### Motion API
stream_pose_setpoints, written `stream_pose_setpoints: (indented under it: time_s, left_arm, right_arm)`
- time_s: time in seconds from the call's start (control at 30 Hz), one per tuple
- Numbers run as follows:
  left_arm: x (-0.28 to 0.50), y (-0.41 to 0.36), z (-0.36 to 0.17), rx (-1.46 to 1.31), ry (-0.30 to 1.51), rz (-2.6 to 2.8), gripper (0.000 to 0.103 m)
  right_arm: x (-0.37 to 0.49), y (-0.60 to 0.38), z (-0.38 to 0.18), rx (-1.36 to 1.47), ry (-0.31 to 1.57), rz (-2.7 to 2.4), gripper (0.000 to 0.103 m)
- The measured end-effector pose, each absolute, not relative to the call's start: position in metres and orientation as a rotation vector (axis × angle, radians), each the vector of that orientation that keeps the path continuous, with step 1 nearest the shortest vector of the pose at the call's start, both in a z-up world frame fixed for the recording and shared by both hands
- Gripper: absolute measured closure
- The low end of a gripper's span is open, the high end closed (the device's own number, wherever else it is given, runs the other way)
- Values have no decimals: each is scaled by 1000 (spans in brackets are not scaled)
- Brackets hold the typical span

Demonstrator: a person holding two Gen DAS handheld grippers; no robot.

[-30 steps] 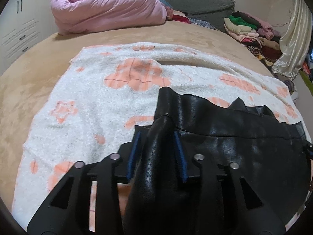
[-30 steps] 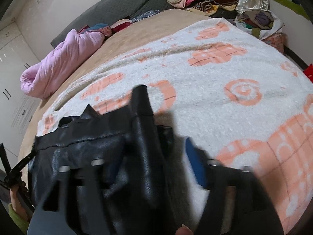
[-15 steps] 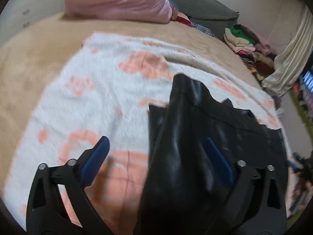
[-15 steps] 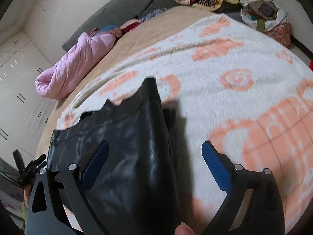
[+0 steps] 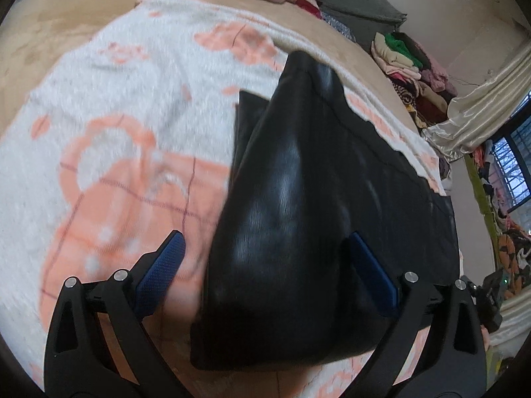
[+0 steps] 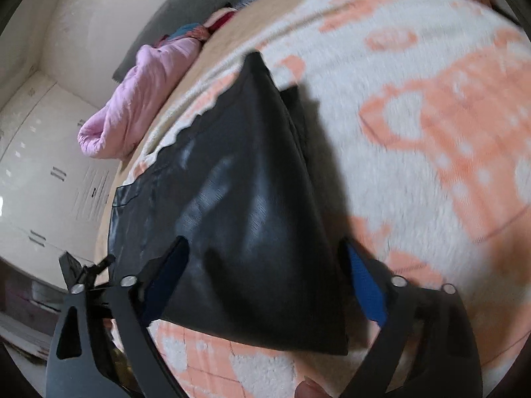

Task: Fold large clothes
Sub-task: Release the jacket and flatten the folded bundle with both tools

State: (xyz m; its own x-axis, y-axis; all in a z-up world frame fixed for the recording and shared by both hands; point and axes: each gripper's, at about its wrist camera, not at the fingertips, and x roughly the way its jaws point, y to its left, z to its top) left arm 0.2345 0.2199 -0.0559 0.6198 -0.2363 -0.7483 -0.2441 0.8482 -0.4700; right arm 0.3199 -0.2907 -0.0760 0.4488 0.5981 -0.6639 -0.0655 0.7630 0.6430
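Observation:
A black leather-look garment (image 5: 298, 199) lies folded on a white blanket with orange patterns (image 5: 116, 132); its near folded corner rests on the blanket. My left gripper (image 5: 265, 242) straddles that fold, jaws wide and closing. Its blue pads (image 5: 162, 268) stand clear of the leather. In the right wrist view the same garment (image 6: 252, 199) lies on the blanket (image 6: 431, 132). My right gripper (image 6: 262, 242) is over its near edge, jaws wide and closing. The fold lies between its pads (image 6: 368, 295), which do not press on it.
A pink duvet (image 6: 132, 99) lies rolled at the head of the tan bed (image 5: 49, 33). A pile of clothes (image 5: 408, 56) and a cream curtain (image 5: 481, 112) stand beyond the bed's far corner. White cupboards (image 6: 39, 165) line the wall.
Both grippers were shut on folds of the garment a second ago and have let go. The jaws now stand wide, the fold has settled on the blanket, and both cameras have tipped downward.

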Motion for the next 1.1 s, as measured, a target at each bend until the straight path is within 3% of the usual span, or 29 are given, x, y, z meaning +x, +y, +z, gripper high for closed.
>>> stream_pose_setpoints:
  time_s: [0.03, 0.13, 0.17, 0.23, 0.37, 0.5, 0.7, 0.77, 0.83, 0.93, 1.1]
  left_arm:
    - [234, 218, -58, -571, 921, 9, 22]
    - [229, 213, -58, -573, 926, 6, 41]
    - [227, 210, -56, -562, 925, 11, 49]
    - [222, 203, -51, -546, 925, 21, 54]
    - [205, 181, -43, -501, 930, 13, 56]
    - [199, 174, -43, -477, 910, 32, 53]
    - [198, 175, -37, -459, 913, 59, 49]
    - [196, 173, -35, -435, 915, 72, 47]
    - [193, 171, -31, -411, 913, 80, 45]
    - [189, 169, -25, -391, 898, 82, 39]
    - [184, 160, -11, -322, 863, 102, 26]
  right_arm:
    - [319, -290, -76, 577, 1031, 436, 42]
    - [315, -290, -70, 577, 1008, 466, 66]
    - [313, -289, -66, 550, 994, 463, 70]
    - [310, -286, -55, 491, 962, 459, 77]
    - [318, -302, -55, 499, 958, 433, 77]
    - [321, -307, -66, 500, 996, 422, 70]
    - [317, -303, -59, 442, 987, 362, 50]
    - [314, -299, -54, 403, 968, 339, 48]
    - [309, -295, -45, 353, 931, 300, 30]
    - [296, -287, -28, 269, 843, 248, 20]
    - [270, -268, -7, 188, 722, 253, 17]
